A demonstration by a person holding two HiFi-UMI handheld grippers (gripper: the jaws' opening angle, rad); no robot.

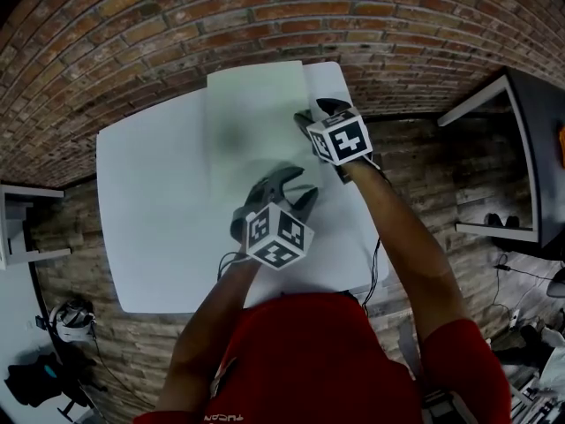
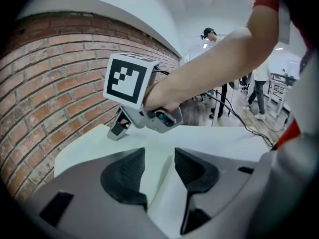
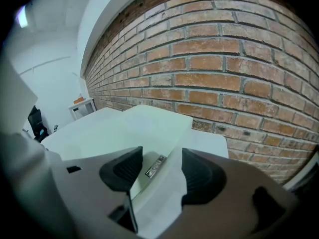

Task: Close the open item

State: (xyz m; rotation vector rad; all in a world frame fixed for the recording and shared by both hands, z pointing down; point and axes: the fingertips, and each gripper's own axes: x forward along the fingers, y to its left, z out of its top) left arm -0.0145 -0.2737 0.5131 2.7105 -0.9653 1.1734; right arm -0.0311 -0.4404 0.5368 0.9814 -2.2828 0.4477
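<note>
Open item (image 1: 256,122) is a pale, thin, flat-lidded thing lying on the white table (image 1: 150,219), just left of the right hand-held gripper (image 1: 316,113) and ahead of the left hand-held gripper (image 1: 296,188). I can't tell if it is a case, folder or laptop. The right hand-held gripper's jaws stand a moderate gap apart and straddle the raised panel's thin right edge. Contact isn't clear, so I read it as not clamped. The left hand-held gripper's jaws are a narrow gap apart with nothing between them, only bare table beyond, and it hovers low, clear of the item. The panel looks light, stiff and smooth, so probably slippery under the pads. It is thin enough to flex or skid if pushed at one corner. Best hold is likely on that free edge where the right jaws already sit, away from the hinge side, lowering rather than dropping it. The left hand-held gripper could steady the lower part if it slides. Just inside the edge, to the left of the right jaws, a recessed surface shows a small grey strip (image 3: 155,166), maybe a label or latch. No contents are visible inside, and most of the interior is hidden. There are no other containers near either hand-held gripper.
</note>
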